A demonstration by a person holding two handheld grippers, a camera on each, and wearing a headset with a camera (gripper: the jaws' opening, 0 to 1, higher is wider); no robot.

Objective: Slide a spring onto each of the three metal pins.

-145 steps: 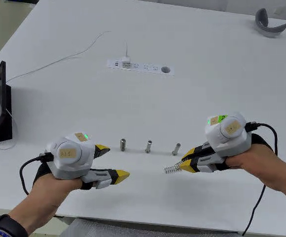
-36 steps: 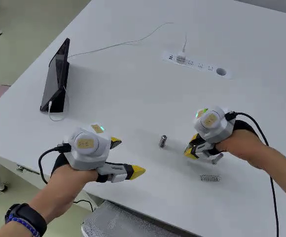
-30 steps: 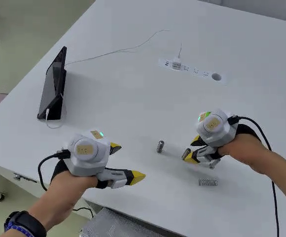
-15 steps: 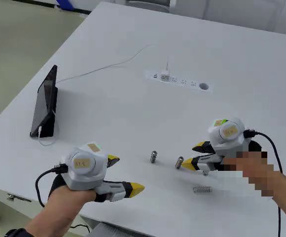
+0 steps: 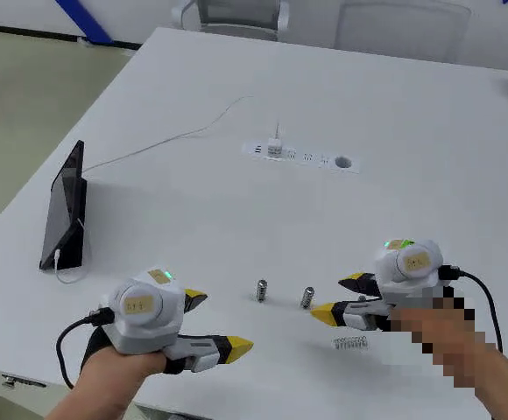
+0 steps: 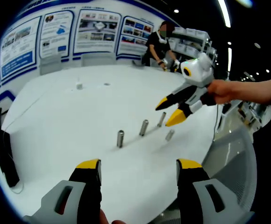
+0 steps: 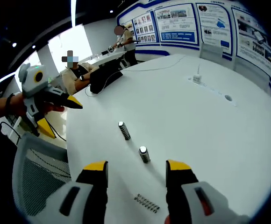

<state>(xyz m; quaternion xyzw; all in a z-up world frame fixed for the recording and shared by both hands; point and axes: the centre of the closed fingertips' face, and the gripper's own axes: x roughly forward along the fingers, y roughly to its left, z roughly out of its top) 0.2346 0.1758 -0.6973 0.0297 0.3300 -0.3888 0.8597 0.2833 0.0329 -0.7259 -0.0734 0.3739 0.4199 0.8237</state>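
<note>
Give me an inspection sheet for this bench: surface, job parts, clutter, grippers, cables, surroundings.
Surface: white table, flat.
Job's things: three upright pins in a row; one loose spring lying beside them.
Clutter: power strip; tablet standing near the table's edge.
Grippers: left hand-held gripper open, empty; right hand-held gripper open, empty, by the pins.
Cables: white cable from the power strip; black cables on both grippers.
Surroundings: chairs, posters, people.
</note>
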